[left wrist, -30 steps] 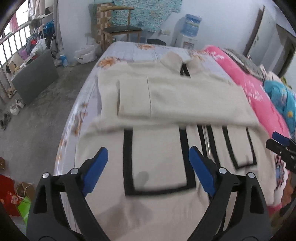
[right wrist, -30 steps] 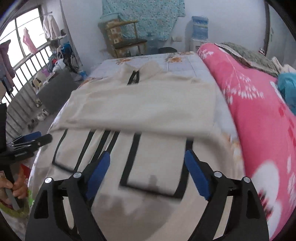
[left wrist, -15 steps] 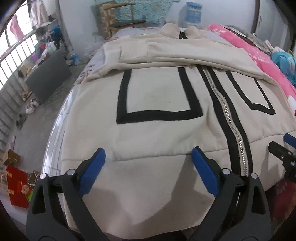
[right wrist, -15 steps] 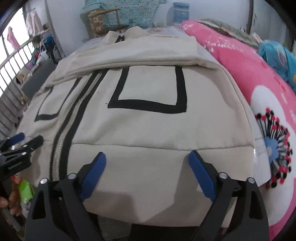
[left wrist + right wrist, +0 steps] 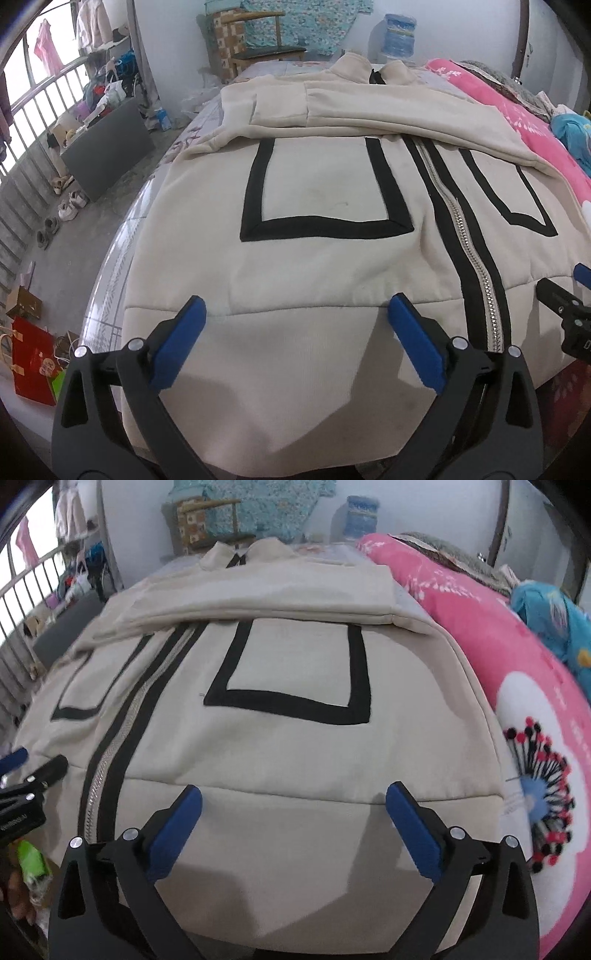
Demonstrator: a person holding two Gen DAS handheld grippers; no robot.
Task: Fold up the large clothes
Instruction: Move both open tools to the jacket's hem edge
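Left wrist: left gripper spread wide above jacket hem; right gripper likewise, empty.

You won't find any legible text here. White lettering on the left gripper, at the left edge of your right wrist view, is too blurred to read, as are the gold marks on the red bag.

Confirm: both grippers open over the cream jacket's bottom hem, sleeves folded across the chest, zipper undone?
Not quite: the zipper is closed down the cream jacket, as the left wrist view shows. Left gripper and right gripper are open; sleeves lie folded across.
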